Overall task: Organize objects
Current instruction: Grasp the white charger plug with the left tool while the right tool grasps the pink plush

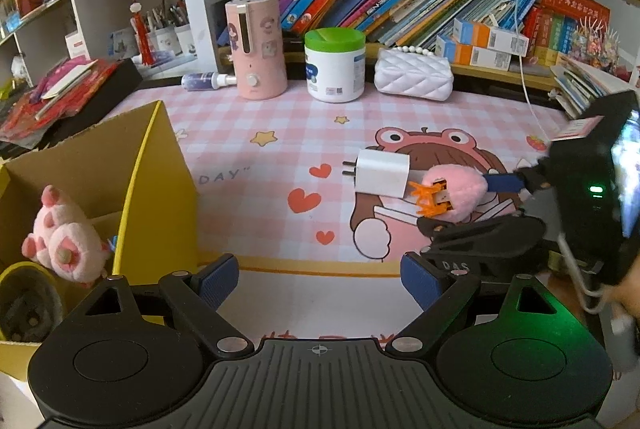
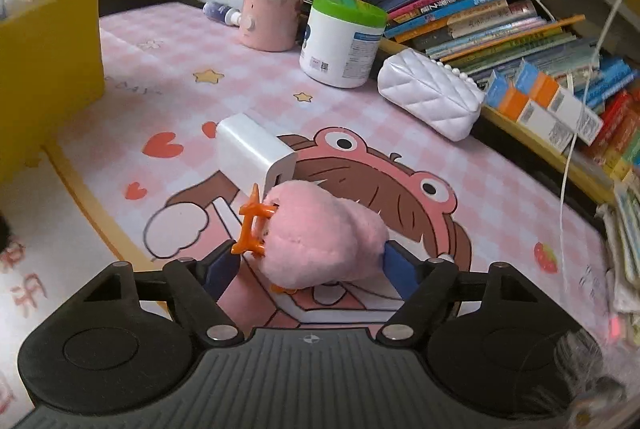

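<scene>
My right gripper (image 2: 308,265) is shut on a pink plush hair clip (image 2: 320,237) with orange teeth, held just above the pink mat. It also shows in the left wrist view (image 1: 456,193), with the right gripper (image 1: 480,189) reaching in from the right. A white charger plug (image 2: 256,153) lies on the mat right in front of the clip, also seen in the left wrist view (image 1: 382,173). My left gripper (image 1: 320,281) is open and empty over the mat's front edge. A yellow cardboard box (image 1: 156,181) at left holds a pink plush toy (image 1: 64,237).
At the back of the mat stand a pink cylinder appliance (image 1: 258,47), a white tub with a green lid (image 1: 335,65), a white quilted purse (image 1: 414,75) and a small spray bottle (image 1: 204,81). Bookshelves rise behind. A white cable (image 1: 528,69) hangs at right.
</scene>
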Available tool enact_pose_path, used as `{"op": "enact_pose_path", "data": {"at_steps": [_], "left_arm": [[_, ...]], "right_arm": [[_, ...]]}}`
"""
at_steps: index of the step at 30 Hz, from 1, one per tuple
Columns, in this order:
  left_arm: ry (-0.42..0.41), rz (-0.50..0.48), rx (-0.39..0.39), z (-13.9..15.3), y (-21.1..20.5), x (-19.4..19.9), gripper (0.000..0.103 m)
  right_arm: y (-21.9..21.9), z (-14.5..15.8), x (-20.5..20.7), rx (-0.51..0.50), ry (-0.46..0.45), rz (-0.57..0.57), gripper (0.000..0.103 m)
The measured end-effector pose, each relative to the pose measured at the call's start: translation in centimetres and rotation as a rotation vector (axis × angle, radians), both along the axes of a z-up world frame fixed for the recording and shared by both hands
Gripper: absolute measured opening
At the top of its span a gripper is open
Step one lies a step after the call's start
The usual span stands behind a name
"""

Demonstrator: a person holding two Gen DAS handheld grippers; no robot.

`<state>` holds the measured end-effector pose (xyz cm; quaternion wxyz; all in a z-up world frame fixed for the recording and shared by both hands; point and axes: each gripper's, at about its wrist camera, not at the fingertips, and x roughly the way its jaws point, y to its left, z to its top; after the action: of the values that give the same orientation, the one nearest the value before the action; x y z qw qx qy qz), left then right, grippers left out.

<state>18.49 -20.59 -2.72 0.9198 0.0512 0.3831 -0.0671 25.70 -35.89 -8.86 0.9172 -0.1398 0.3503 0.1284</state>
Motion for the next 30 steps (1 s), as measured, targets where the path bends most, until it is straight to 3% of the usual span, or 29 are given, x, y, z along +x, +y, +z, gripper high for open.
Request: {"op": "enact_pose_path", "data": {"at_steps": [7,17,30], "left_arm": [[0.02,-0.013,-0.049,-0.7,-1.2,1.8,0.09],[0.012,-0.036,-0.062,-2.6,-3.3,6.2,0.09],[0.037,-0.025,-0.08,-5.9,-5.4,12.4,0.088]], "right_arm": [[-2.3,2.6,-2.7,0.066,-0.056,-0.098,0.076],[-6.1,4.0,-6.1,0.172,-0.014,-0.254,0.076],[-7.4,4.0,-9.0,0.139,0.022,-0.281,0.076]]}}
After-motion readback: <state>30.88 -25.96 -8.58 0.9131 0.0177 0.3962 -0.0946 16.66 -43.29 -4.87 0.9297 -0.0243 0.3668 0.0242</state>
